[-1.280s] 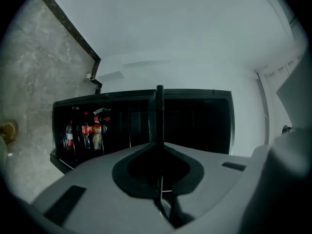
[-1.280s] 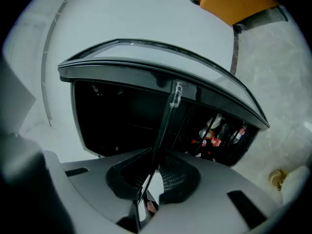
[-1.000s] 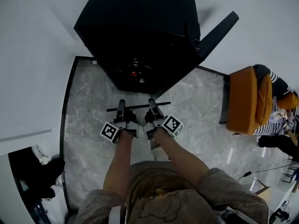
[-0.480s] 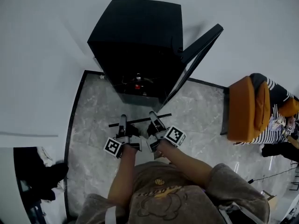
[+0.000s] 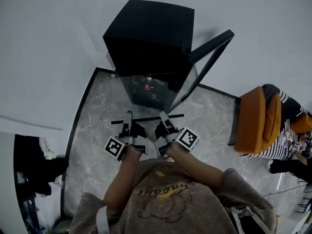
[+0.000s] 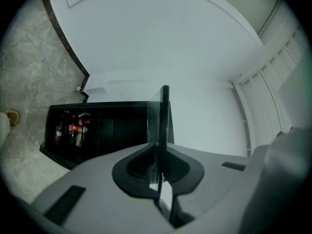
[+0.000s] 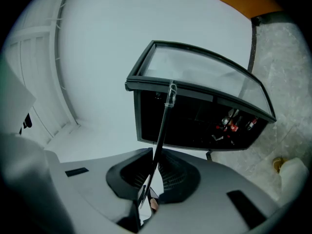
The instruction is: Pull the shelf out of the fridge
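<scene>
The shelf (image 5: 146, 119) is out of the fridge (image 5: 151, 33), at your 12 o'clock. Left hand-held gripper (image 5: 127, 117) and right hand-held gripper (image 5: 165, 117) are nearly closed, pinching its dark near edge. Probably glass: stiff, slick, fragile. Hold the trim, level.

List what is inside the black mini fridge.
Red-labelled bottles stand at the bottom of the black mini fridge; the rest of its interior is too dark to see.

Orange chair (image 5: 253, 116) at right — grey marble floor (image 5: 92, 126), white wall (image 5: 48, 48) behind
</scene>
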